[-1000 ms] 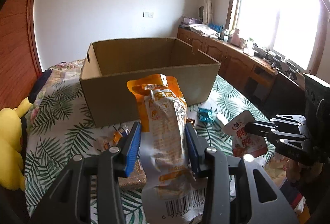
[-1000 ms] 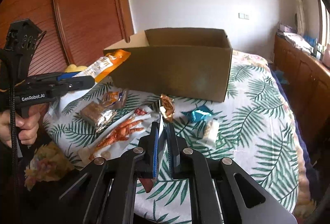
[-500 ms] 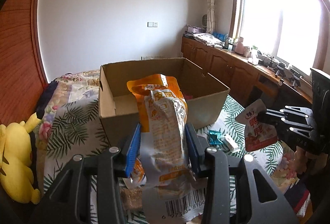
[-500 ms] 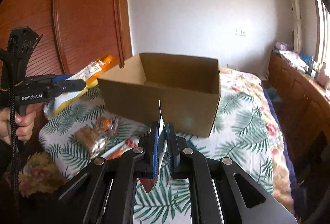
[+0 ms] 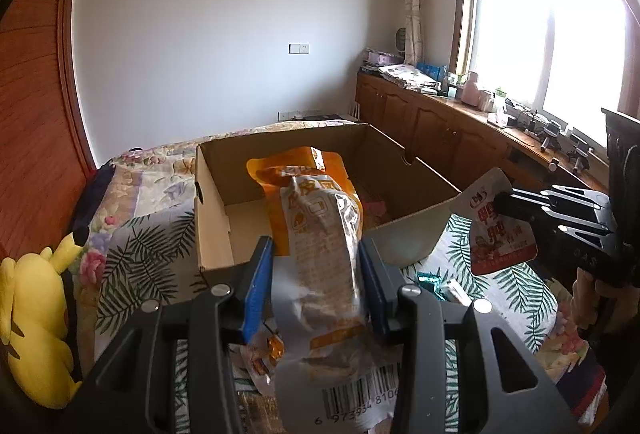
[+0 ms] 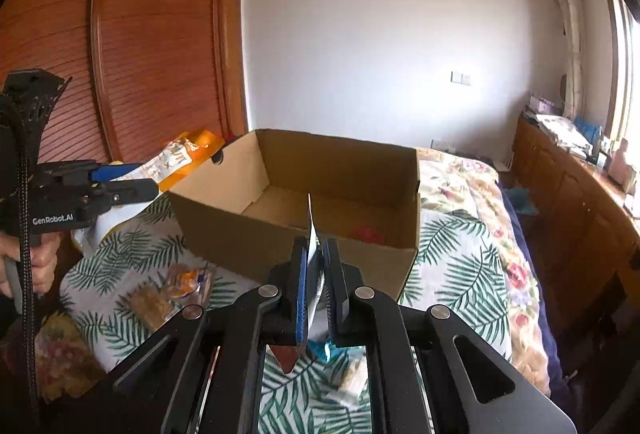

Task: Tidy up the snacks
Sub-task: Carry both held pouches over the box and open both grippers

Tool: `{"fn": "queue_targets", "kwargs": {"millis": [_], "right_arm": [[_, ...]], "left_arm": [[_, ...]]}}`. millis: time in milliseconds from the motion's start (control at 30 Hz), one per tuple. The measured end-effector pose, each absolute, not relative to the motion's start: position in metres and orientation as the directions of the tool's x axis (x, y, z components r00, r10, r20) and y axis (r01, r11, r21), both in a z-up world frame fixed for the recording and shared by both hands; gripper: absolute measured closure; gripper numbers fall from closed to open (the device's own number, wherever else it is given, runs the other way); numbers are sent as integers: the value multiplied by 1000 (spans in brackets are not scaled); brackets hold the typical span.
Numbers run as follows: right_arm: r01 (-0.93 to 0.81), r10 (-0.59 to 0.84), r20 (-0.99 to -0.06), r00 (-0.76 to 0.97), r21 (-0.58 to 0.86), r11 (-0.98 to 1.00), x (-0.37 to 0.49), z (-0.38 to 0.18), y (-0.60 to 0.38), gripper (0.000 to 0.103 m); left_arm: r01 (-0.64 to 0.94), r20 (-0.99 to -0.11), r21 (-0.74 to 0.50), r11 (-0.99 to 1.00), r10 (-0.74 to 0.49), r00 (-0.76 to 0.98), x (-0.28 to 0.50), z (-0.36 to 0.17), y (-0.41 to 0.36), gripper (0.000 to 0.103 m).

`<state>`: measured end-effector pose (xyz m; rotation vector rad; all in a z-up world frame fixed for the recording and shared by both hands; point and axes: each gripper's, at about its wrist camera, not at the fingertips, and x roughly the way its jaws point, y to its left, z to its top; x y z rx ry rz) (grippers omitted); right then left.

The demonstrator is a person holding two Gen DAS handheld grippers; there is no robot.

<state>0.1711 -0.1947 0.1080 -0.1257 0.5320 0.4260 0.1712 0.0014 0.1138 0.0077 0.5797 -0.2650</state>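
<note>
An open cardboard box [image 5: 416,178] [image 6: 296,234] stands on the leaf-print bed. My left gripper [image 5: 316,258] is shut on an orange and silver snack bag [image 5: 320,230], held raised at the box's near wall; the bag also shows in the right wrist view [image 6: 180,158]. My right gripper [image 6: 316,258] is shut on a thin white and red snack pouch [image 6: 311,226], seen edge-on, raised before the box's front wall. The pouch shows flat in the left wrist view [image 5: 496,226]. A red item [image 6: 368,234] lies inside the box.
Loose snacks lie on the bedspread: an orange packet [image 6: 188,278], a brown bar [image 6: 152,306], a teal wrapper [image 5: 430,280] and a white stick [image 6: 352,382]. A yellow plush toy [image 5: 32,318] sits at the left. Wooden cabinets [image 5: 440,138] line the window side.
Both grippers have risen and moved toward the box with their snacks; the box interior now shows from above in both views.
</note>
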Motion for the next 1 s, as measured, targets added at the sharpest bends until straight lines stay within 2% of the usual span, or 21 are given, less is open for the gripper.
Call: {"fn": "queue_targets", "kwargs": {"millis": [600,767,1000], "right_arm": [[-355,364,-515,776,120,927,224,111,-194,98],[-305,334,-534,777,146,941,243,107,-195,98],[-267,308,-549,777,155,951,258,104,-195,98]], "left_arm": [[178,-602,-75,981,-187,776,231,83,16,62],[176,-604,-126,976,-217,767,244,77,20,61],[171,-597,-90,981,-191,779,256,86,11,61]]}}
